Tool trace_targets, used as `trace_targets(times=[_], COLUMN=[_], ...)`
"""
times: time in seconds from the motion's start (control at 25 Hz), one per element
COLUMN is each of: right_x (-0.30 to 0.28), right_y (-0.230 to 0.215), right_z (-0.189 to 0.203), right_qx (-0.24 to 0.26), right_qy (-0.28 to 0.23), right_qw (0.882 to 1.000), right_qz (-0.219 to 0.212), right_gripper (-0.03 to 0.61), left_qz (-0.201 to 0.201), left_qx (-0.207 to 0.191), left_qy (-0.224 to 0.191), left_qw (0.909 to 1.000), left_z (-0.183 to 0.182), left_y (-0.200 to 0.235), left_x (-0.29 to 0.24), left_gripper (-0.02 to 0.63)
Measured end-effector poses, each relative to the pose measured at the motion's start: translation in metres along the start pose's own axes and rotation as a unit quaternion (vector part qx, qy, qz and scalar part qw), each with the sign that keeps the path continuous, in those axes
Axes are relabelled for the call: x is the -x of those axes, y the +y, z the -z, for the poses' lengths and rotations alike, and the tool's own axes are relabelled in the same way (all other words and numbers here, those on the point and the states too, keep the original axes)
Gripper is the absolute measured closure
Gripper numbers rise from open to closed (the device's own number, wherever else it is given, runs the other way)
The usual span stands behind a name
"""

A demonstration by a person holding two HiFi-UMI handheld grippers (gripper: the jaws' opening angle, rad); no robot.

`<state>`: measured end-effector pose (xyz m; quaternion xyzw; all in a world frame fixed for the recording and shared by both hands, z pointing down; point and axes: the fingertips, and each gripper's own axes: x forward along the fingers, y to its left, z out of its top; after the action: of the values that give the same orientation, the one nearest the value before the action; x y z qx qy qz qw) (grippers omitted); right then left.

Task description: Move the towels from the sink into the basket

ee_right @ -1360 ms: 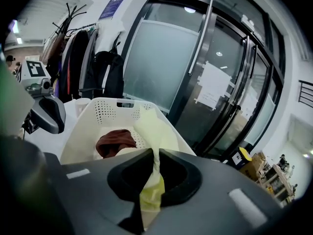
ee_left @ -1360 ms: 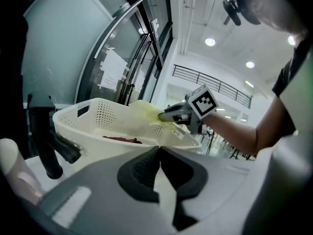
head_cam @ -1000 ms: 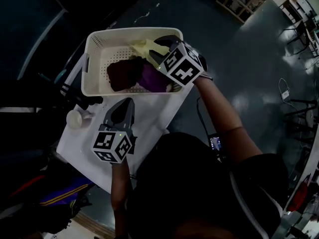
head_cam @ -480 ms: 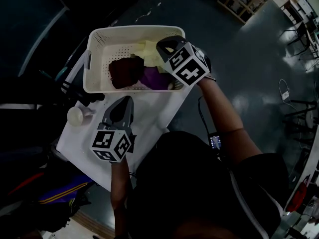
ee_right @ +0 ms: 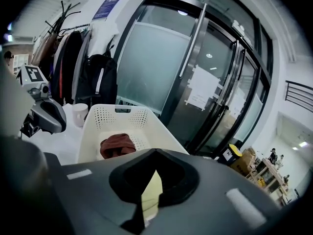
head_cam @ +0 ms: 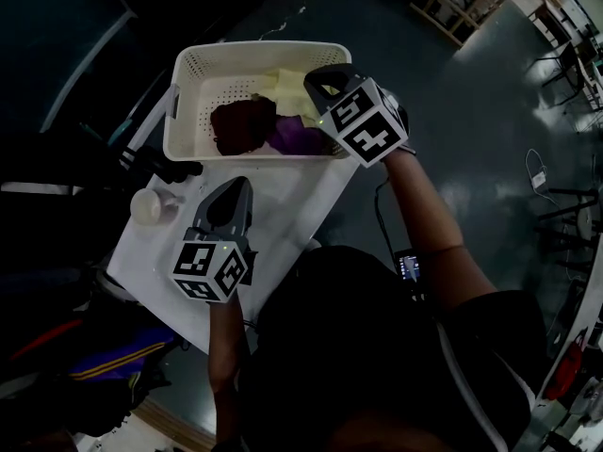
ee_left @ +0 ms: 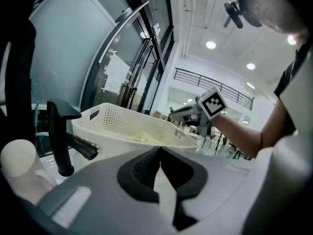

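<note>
Right gripper (head_cam: 313, 81) just closed, shut and empty | yellow towel (head_cam: 283, 88) just below it in basket (head_cam: 250, 49) | left gripper (head_cam: 241, 186) shut, empty, nearer faucet (ee_left: 57, 131)

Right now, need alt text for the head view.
Seen from above, a white perforated plastic basket at the far end of a white counter holds a dark red towel, a purple towel and a pale yellow towel. The right gripper hovers shut over its right end; the left gripper, also shut, hangs over the counter nearer the person.
</note>
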<state>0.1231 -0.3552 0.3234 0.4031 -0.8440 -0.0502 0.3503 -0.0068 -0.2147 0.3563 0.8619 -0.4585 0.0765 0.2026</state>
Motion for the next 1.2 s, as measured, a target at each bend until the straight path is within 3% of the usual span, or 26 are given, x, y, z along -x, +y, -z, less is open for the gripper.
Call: trace_targets(times=[1.2], right_x=[0.073], right_y=[0.112], right_z=[-0.016], right_qx=[0.013], right_qy=[-0.033], right_qw=[0.999], right_qz=[-0.041], right_gripper=[0.58], left_qz=[-0.012], left_qx=[0.004], left_qy=[-0.016], left_qw=[0.9998], left_z=[0.027], left_y=[-0.015], left_x=[0.077], left_gripper=[0.607])
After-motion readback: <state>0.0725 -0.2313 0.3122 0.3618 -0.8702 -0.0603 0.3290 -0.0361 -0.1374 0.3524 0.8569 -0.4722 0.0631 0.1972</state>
